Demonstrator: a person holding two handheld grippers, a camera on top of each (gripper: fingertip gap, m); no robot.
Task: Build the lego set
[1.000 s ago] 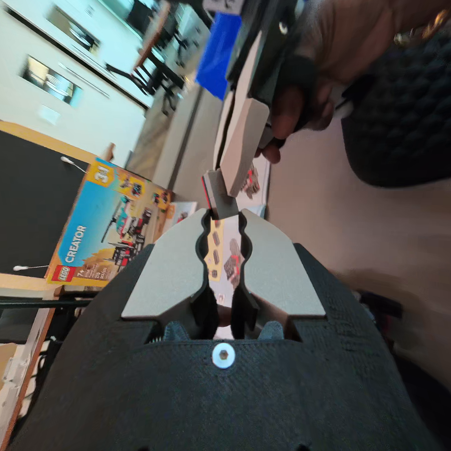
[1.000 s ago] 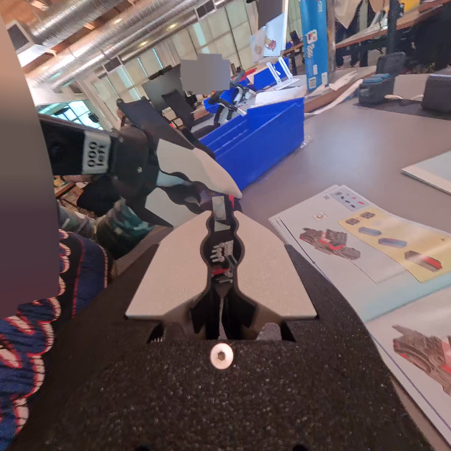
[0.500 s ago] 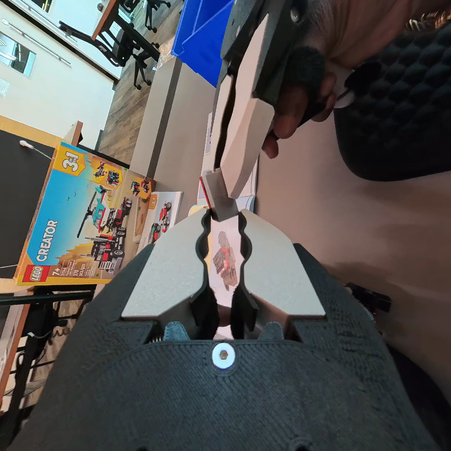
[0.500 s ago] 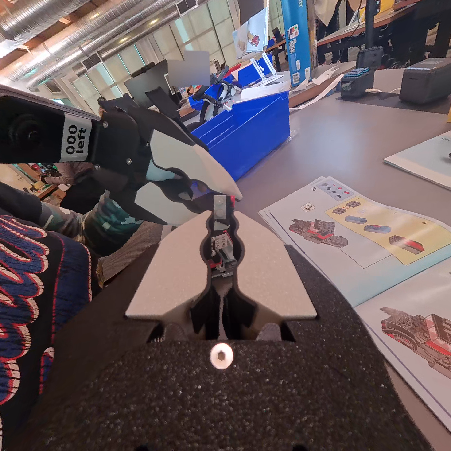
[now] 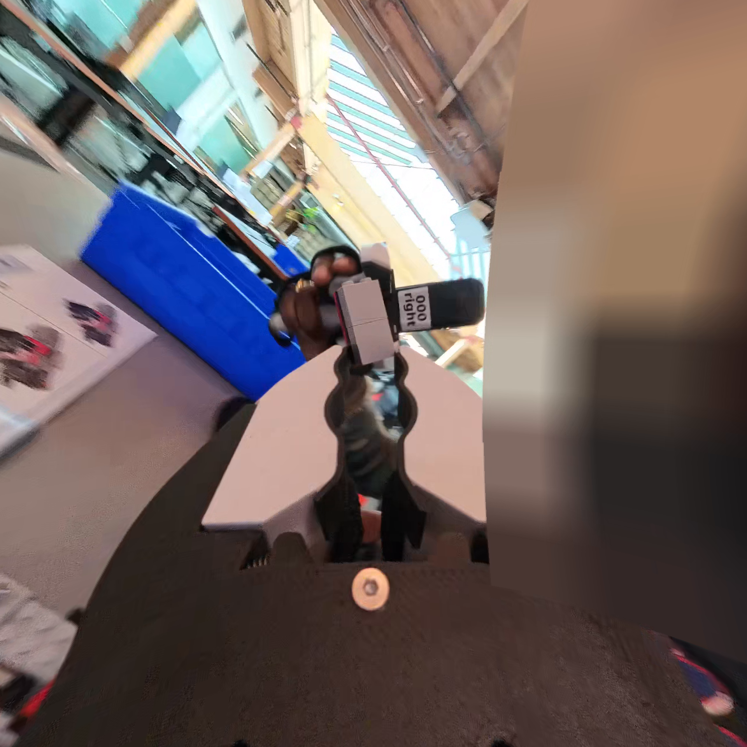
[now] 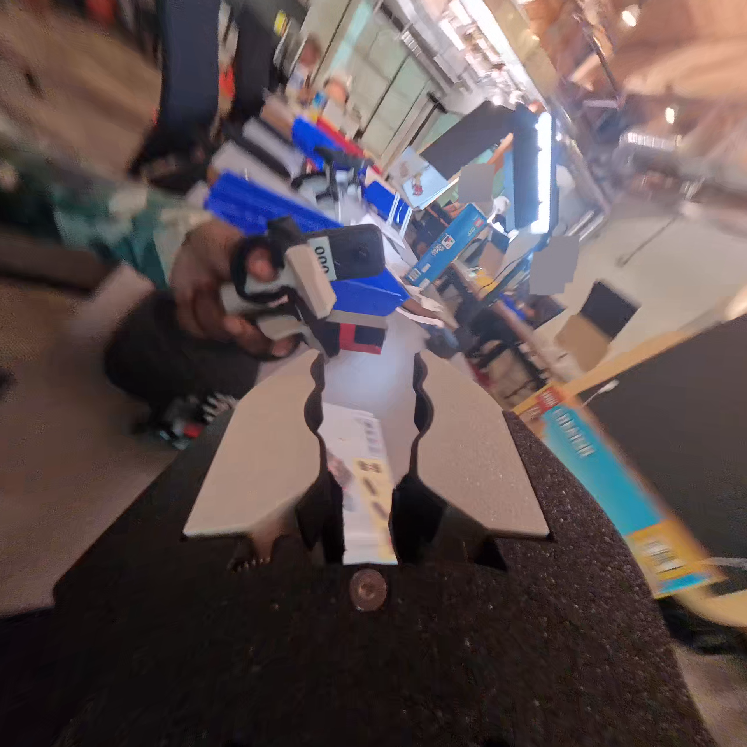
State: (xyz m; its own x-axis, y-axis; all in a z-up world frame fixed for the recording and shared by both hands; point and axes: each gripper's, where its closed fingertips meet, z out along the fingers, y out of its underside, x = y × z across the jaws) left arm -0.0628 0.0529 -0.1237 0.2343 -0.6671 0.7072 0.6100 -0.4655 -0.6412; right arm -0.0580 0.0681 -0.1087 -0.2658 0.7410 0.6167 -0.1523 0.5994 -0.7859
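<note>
The small Lego build [image 5: 366, 323], grey with red and black parts, sits pinched at the tips of my left gripper [image 5: 370, 355], which is shut on it and holds it up in the air. In the right wrist view the same build [image 6: 361, 333] sticks out of the left gripper [image 6: 323, 319], held by a person's hand [image 6: 202, 291]. My right gripper [image 6: 368, 359] is open and empty, jaws wide apart, just short of the build and not touching it. Its black body [image 5: 452, 301] shows behind the build in the left wrist view. Both views are motion-blurred.
The open instruction booklet [image 5: 60, 323] lies on the grey table [image 5: 121, 424]; it also shows below my right jaws [image 6: 364, 477]. A blue bin [image 5: 194, 299] stands behind it. The Lego box [image 6: 598, 465] leans at the right. A loose parts pile [image 6: 186, 420] lies left. The grippers are tip to tip, or close to it.
My right gripper has let go of the build, opened wide and backed off. The left gripper keeps the build. Both grippers have swung round to new angles.
</note>
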